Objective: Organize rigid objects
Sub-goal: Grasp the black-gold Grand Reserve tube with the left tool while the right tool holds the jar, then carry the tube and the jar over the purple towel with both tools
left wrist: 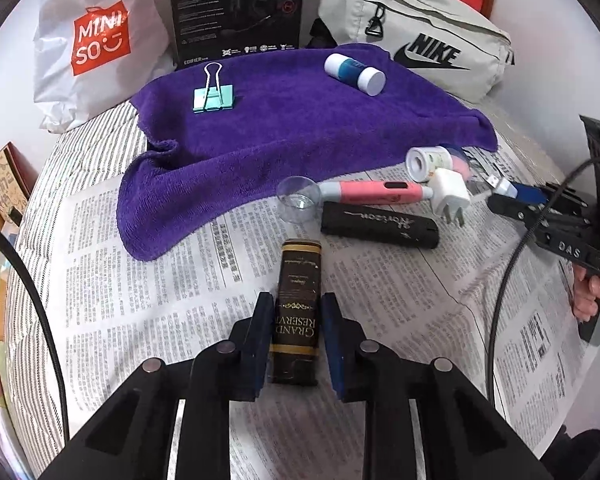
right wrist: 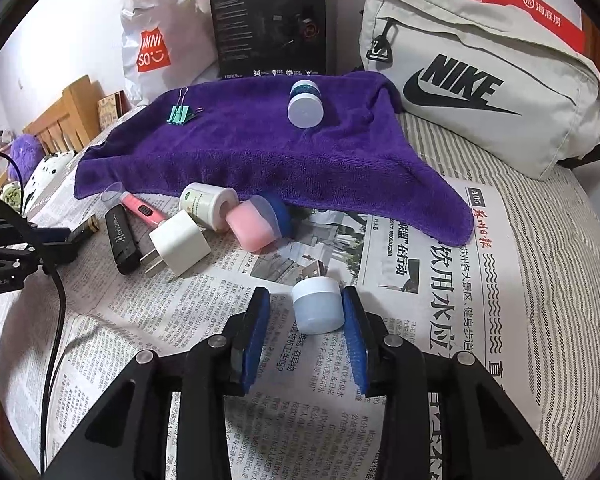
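While left gripper is clamping stiff brown tube mid-body, we are loosening right gripper around light, slippery jar, lower centre.

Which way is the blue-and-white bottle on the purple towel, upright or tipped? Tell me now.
Tipped. The bottle lies lengthwise on the purple towel, with both white ends pointing sideways instead of up.

Dark brown "Grand Reserve" tube flat on newspaper — pale blue jar upright, well apart.
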Available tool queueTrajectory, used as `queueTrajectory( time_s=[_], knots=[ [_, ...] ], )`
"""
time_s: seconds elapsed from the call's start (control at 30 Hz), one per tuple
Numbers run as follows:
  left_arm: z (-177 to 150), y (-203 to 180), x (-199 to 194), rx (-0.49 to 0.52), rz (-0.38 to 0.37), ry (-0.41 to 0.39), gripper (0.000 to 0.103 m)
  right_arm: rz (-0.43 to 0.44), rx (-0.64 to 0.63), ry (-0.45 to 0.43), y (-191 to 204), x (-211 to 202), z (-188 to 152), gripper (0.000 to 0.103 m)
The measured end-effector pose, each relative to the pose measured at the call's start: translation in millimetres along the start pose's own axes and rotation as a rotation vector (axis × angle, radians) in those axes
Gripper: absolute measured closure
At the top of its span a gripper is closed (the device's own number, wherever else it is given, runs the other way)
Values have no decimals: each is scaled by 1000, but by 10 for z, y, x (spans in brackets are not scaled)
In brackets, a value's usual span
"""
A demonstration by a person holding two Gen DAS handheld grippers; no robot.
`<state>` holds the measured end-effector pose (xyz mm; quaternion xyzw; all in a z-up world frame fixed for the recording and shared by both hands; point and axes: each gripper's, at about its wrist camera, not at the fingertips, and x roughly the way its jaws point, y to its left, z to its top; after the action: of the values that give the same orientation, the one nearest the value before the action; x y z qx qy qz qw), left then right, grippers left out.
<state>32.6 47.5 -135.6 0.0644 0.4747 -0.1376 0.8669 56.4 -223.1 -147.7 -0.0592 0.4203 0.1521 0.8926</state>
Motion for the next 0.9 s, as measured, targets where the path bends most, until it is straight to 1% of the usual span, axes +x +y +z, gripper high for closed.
queueTrajectory(
  time_s=[0.17, 0.2, 0.23, 0.27, 0.37, 0.5, 0.6, 0.77, 0.9],
  knots=[
    [-15, -23, -16, 3, 15, 3, 80, 12, 11, -2, -20, -2, 1, 66],
    [-9, -17, -17, -1, 13, 5, 80, 18, 18, -3, -32, -5, 1, 68],
    [-5, -15, -24, -1, 12, 8, 80, 21, 29, -5, -55, -12, 1, 77],
    [-7, -14, -27, 2, 13, 10, 80, 15, 37, -3, -77, -14, 7, 79],
    [-7, 8, -19, 3, 15, 22, 79, 30, 48, 19, -132, -39, 7, 79],
    [-4, 27, -11, -1, 10, 11, 79, 29, 36, 4, -133, -44, -29, 78],
    [7, 47, -17, -27, 1, 11, 80, 12, 22, -3, -106, -44, -42, 78],
    [-5, 43, -34, -36, 1, 6, 80, 30, 36, -3, -128, -47, -44, 78],
    [-1, 68, -46, -43, -10, 7, 80, 34, 43, 29, -129, -52, -5, 79]
  ],
)
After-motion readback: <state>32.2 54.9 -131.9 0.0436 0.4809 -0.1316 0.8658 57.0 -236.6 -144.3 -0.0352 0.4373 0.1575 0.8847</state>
